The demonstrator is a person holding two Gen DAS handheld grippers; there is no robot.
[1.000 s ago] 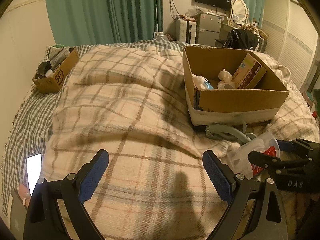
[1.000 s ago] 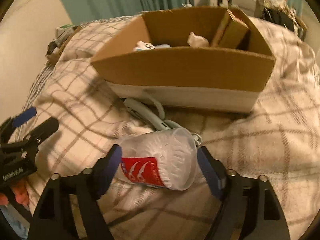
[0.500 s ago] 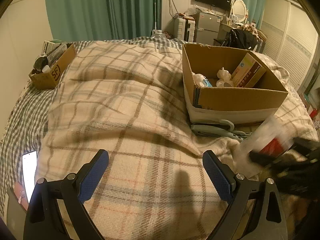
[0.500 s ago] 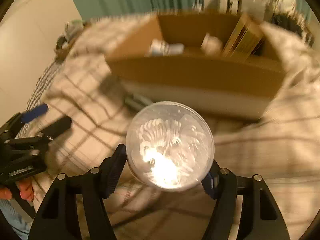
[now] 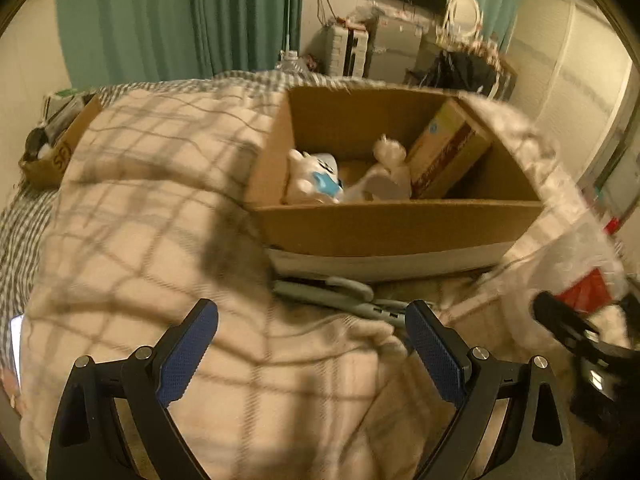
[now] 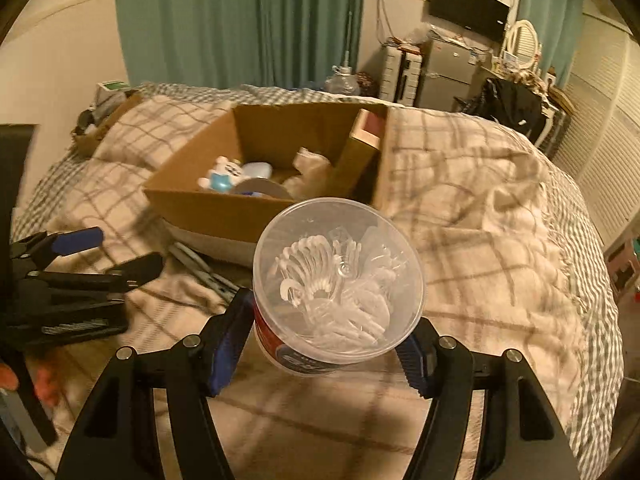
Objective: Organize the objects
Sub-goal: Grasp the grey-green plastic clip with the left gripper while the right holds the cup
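Note:
My right gripper (image 6: pixel 326 344) is shut on a clear plastic tub (image 6: pixel 338 292) with a red label, full of white plastic picks, held above the plaid blanket. The tub also shows at the right edge of the left wrist view (image 5: pixel 576 268), blurred. An open cardboard box (image 6: pixel 224 204) lies ahead with a white and blue toy (image 6: pixel 224 174), crumpled white things and a tall carton (image 6: pixel 362 148) inside; it also shows in the left wrist view (image 5: pixel 392 228). My left gripper (image 5: pixel 312 348) is open and empty above the blanket, in front of the box.
A grey plastic hanger (image 5: pixel 340 294) lies on the blanket against the box front. A small cardboard box (image 5: pixel 60 152) of clutter sits at the far left of the bed. A phone (image 5: pixel 16 344) lies at the left edge. Furniture and teal curtains stand behind.
My right gripper has closed on the tub, lifted it off the blanket and turned it upright, moving it toward the box. My left gripper has moved closer to the box.

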